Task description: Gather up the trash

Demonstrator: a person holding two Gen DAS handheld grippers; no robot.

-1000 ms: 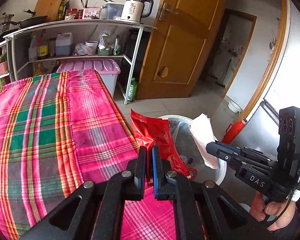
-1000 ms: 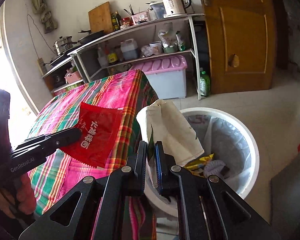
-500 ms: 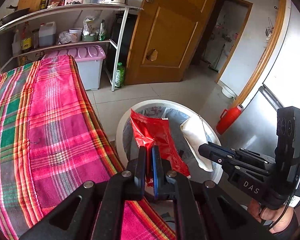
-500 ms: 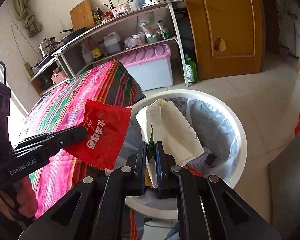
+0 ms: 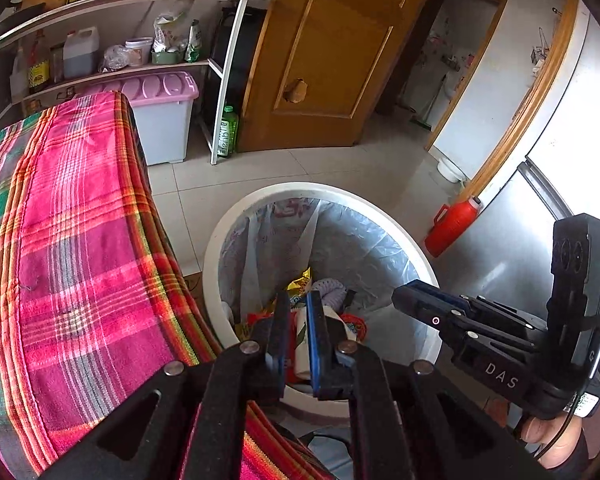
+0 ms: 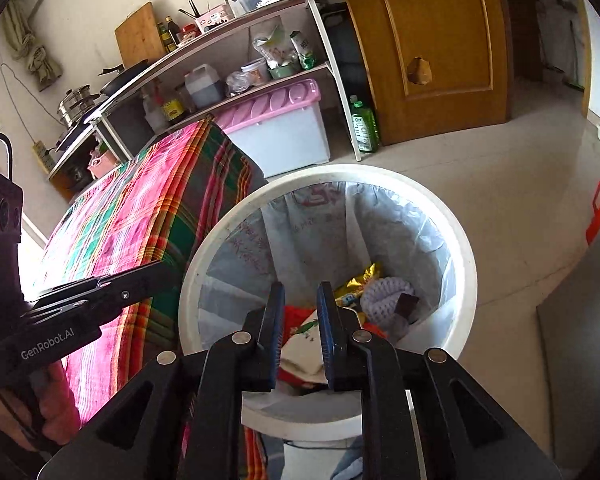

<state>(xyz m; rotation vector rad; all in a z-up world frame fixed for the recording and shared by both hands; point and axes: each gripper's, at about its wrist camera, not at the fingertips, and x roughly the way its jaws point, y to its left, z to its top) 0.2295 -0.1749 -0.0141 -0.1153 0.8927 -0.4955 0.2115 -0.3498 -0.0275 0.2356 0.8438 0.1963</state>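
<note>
Where both grippers hang parted, their fingers (image 6: 274, 332) half-hide the bin's (image 6: 466, 264) trash (image 6: 300, 334).

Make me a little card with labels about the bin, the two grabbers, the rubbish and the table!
bin: white trash bin, clear liner, on the floor beside the table
left gripper: open, nothing held, jaws just opened, over the bin
right gripper: open, nothing held, jaws just opened, over the bin
rubbish: red wrapper and white bag lying inside
table: plaid cloth
</note>
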